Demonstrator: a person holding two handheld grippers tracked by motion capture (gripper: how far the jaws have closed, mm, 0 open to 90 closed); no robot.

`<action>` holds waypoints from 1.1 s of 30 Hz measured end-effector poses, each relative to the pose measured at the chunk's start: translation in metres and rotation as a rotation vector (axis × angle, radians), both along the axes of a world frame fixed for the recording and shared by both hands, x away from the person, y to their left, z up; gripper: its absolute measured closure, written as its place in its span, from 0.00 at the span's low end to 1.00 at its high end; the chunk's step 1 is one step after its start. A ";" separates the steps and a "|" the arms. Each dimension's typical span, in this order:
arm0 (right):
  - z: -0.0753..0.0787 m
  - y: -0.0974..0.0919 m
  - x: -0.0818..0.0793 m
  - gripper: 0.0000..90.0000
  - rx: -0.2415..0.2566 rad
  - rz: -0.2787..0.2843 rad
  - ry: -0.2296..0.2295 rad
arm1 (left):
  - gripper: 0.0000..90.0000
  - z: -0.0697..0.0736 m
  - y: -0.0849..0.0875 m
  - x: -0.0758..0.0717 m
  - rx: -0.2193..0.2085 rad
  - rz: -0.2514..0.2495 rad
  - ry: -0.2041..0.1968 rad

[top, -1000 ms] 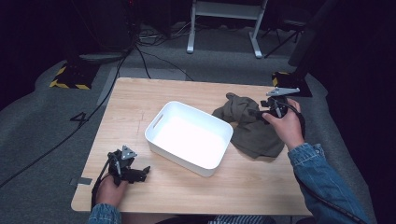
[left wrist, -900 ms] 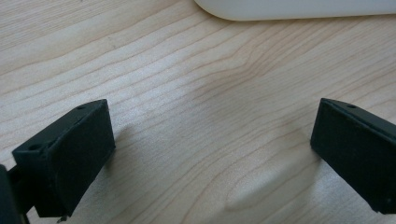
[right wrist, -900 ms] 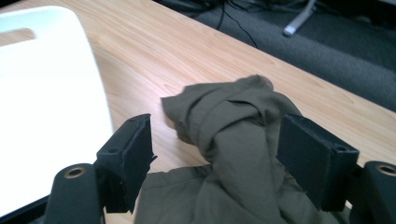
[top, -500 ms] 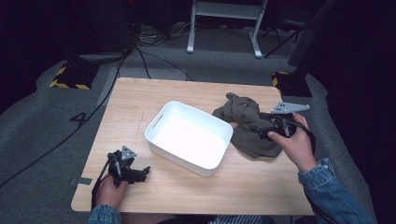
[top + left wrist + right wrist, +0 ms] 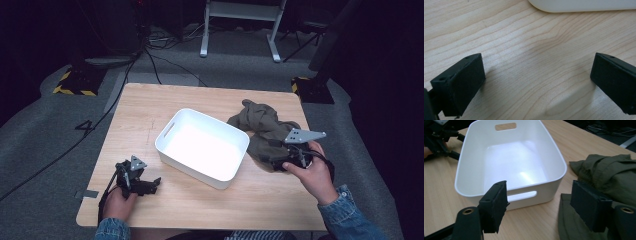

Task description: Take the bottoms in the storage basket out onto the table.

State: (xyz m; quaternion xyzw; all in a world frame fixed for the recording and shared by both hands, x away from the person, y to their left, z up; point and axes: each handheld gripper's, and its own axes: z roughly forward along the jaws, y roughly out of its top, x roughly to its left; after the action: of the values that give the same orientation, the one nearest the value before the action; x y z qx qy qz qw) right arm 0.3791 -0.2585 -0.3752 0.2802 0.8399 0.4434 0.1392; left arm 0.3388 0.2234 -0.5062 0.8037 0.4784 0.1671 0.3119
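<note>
A white plastic bin (image 5: 202, 147) with handle slots stands empty in the middle of the wooden table (image 5: 150, 105). A crumpled olive-green cloth (image 5: 262, 125) lies just right of it. My right gripper (image 5: 277, 162) rests at the cloth's near edge, pointing left at the bin. In the right gripper view its jaws stand open (image 5: 539, 195), the bin (image 5: 509, 165) ahead and the cloth (image 5: 609, 175) under and beside the right jaw. My left gripper (image 5: 147, 186) lies near the table's front left, open (image 5: 536, 72) over bare wood, with the bin's rim (image 5: 584, 6) just beyond.
Grey carpet surrounds the table, with cables (image 5: 150, 60), a white stand's legs (image 5: 240, 30) and yellow-black striped bases (image 5: 75, 85) behind it. The left hand and its gripper (image 5: 439, 135) appear beyond the bin in the right gripper view.
The right hand and its gripper have moved from the cloth's far right side toward the table's near edge, now at the cloth's near edge. The left gripper has stayed put.
</note>
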 end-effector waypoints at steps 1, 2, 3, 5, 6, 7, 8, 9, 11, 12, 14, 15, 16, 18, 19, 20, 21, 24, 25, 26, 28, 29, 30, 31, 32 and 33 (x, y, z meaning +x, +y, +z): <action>-0.002 0.001 -0.002 0.33 0.000 0.006 0.002 | 0.00 0.000 0.000 0.001 0.000 -0.003 0.002; -0.006 0.003 -0.006 0.33 0.000 0.012 0.004 | 0.00 0.000 0.000 0.001 0.001 -0.001 0.001; -0.012 0.006 -0.010 0.33 -0.006 0.025 0.006 | 0.00 0.000 0.000 0.001 0.003 0.000 0.001; -0.015 0.007 -0.011 0.33 -0.006 0.029 0.009 | 0.00 0.000 0.000 0.002 0.000 -0.002 0.001; -0.019 0.008 -0.012 0.33 -0.004 0.037 0.019 | 0.00 0.000 0.000 0.002 0.002 -0.001 0.001; -0.023 0.009 -0.013 0.33 0.002 0.039 0.028 | 0.00 0.000 0.000 0.002 0.001 0.001 -0.001; -0.029 0.010 -0.014 0.33 0.008 0.042 0.041 | 0.00 0.000 0.000 0.002 0.001 -0.001 0.000; -0.032 0.011 -0.015 0.33 0.008 0.043 0.049 | 0.00 0.000 0.000 0.002 0.002 -0.001 0.001; -0.041 0.012 -0.016 0.33 0.014 0.045 0.065 | 0.00 0.000 0.000 0.002 0.001 -0.001 0.001; -0.045 0.012 -0.016 0.33 0.017 0.046 0.072 | 0.00 0.000 0.000 0.002 0.002 -0.002 0.002; -0.056 0.014 -0.019 0.33 0.006 0.049 0.084 | 0.00 0.000 0.000 0.002 0.001 -0.001 0.001; -0.056 0.014 -0.019 0.33 0.006 0.049 0.084 | 0.00 0.000 0.000 0.002 0.002 -0.002 0.002; -0.061 0.014 -0.020 0.33 -0.003 0.051 0.085 | 0.00 0.000 0.000 0.002 0.001 0.000 -0.001; -0.071 0.015 -0.023 0.33 -0.020 0.059 0.086 | 0.00 0.000 0.000 0.002 0.001 -0.001 0.001; -0.074 0.016 -0.024 0.33 -0.027 0.062 0.088 | 0.00 0.000 0.000 0.002 0.000 0.000 -0.001; -0.079 0.016 -0.025 0.33 -0.034 0.068 0.091 | 0.00 0.000 0.000 0.002 0.000 -0.001 0.001; -0.086 0.017 -0.026 0.33 -0.039 0.073 0.095 | 0.00 0.000 0.000 0.002 0.001 -0.001 0.001; -0.100 0.017 -0.028 0.33 -0.042 0.079 0.109 | 0.00 0.000 0.000 0.002 0.000 -0.001 0.002; -0.104 0.017 -0.029 0.33 -0.045 0.079 0.115 | 0.00 0.000 0.000 0.002 0.001 -0.001 0.001; -0.108 0.018 -0.030 0.33 -0.046 0.078 0.117 | 0.00 0.000 0.000 0.002 0.001 -0.001 0.001; -0.115 0.018 -0.031 0.33 -0.048 0.082 0.124 | 0.00 0.000 0.000 0.002 0.001 -0.002 0.002; -0.118 0.019 -0.032 0.33 -0.055 0.084 0.124 | 0.00 0.000 0.000 0.002 0.002 -0.002 0.003; -0.120 0.019 -0.032 0.33 -0.061 0.086 0.122 | 0.00 0.000 0.000 0.002 0.000 0.000 -0.002; -0.121 0.019 -0.033 0.33 -0.065 0.086 0.123 | 0.00 0.000 0.000 0.002 0.001 -0.002 0.001; -0.123 0.020 -0.033 0.32 -0.071 0.087 0.123 | 0.00 0.000 0.000 0.002 0.001 0.000 0.000; -0.125 0.020 -0.033 0.32 -0.073 0.090 0.124 | 0.00 0.000 0.000 0.002 0.001 -0.001 0.002</action>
State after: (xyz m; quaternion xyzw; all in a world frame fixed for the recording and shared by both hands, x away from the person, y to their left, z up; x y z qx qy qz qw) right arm 0.3460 -0.2385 -0.4998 0.2639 0.8742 0.4002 0.0772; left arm 0.3407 0.2234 -0.5060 0.8043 0.4780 0.1664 0.3113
